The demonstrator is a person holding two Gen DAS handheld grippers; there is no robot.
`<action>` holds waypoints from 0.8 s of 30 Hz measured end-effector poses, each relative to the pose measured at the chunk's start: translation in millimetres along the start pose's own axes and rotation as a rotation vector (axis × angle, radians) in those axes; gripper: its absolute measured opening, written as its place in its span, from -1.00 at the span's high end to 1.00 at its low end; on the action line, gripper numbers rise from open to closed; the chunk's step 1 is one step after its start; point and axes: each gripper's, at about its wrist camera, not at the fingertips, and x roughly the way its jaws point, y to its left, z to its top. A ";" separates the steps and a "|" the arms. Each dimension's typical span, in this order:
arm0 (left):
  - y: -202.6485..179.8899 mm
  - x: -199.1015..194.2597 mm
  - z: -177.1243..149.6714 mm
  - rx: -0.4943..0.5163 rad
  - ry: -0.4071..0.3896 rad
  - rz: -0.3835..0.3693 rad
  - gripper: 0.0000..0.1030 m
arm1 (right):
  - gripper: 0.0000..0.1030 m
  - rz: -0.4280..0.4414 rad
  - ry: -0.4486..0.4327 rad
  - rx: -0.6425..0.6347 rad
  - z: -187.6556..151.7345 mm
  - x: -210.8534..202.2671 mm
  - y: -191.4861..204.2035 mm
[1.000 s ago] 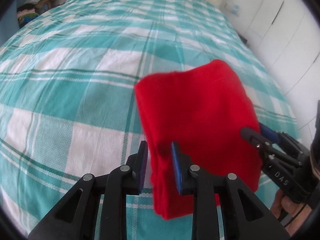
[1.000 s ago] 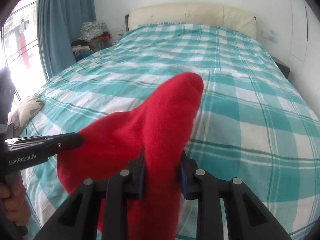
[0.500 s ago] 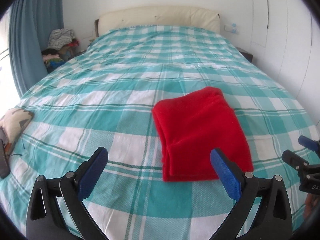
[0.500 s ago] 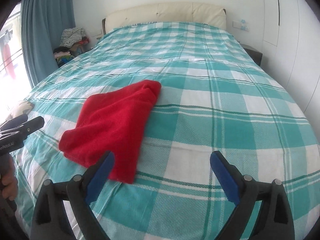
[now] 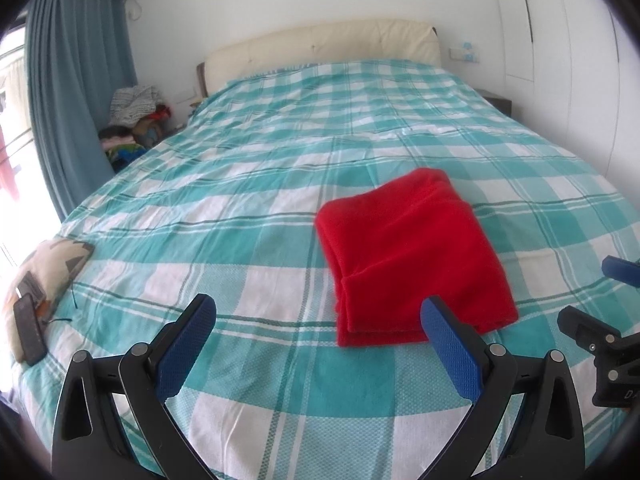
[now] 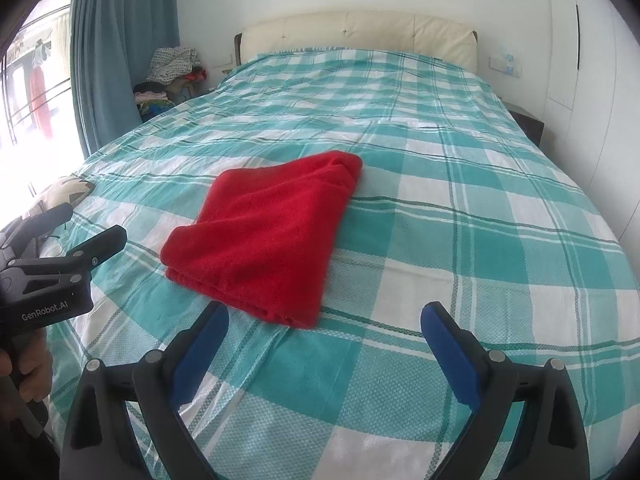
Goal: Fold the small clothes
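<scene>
A folded red garment lies flat on the teal and white checked bed cover, near the foot end. My left gripper hangs open and empty, drawn back from the garment's near edge. Wide open too is my right gripper, nothing between its blue pads, just short of the cloth's near corner. In the left wrist view the right gripper shows at the right edge; in the right wrist view the left gripper shows at the left, held by a hand.
A patterned cushion with a dark phone on it lies at the bed's left edge. A heap of clothes sits by the blue curtain. A cream headboard and white cupboards stand beyond.
Both grippers let go of the red garment, opened wide and drew back and up. The garment now lies folded on the bed by itself.
</scene>
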 end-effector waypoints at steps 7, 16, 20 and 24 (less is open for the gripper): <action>-5.5 3.4 -2.9 0.018 0.015 0.076 -0.99 | -0.92 -0.001 0.023 -0.040 -4.0 5.0 8.2; -7.8 19.4 -10.0 0.003 0.142 -0.009 -0.99 | -0.98 -0.005 0.049 -0.052 -6.9 6.2 10.8; -9.6 15.4 -8.7 0.024 0.138 -0.004 -0.99 | -0.98 0.003 0.063 -0.048 -8.0 8.4 11.4; -9.8 14.9 -8.5 0.052 0.126 0.026 -0.99 | -0.98 0.001 0.067 -0.052 -9.0 8.8 12.3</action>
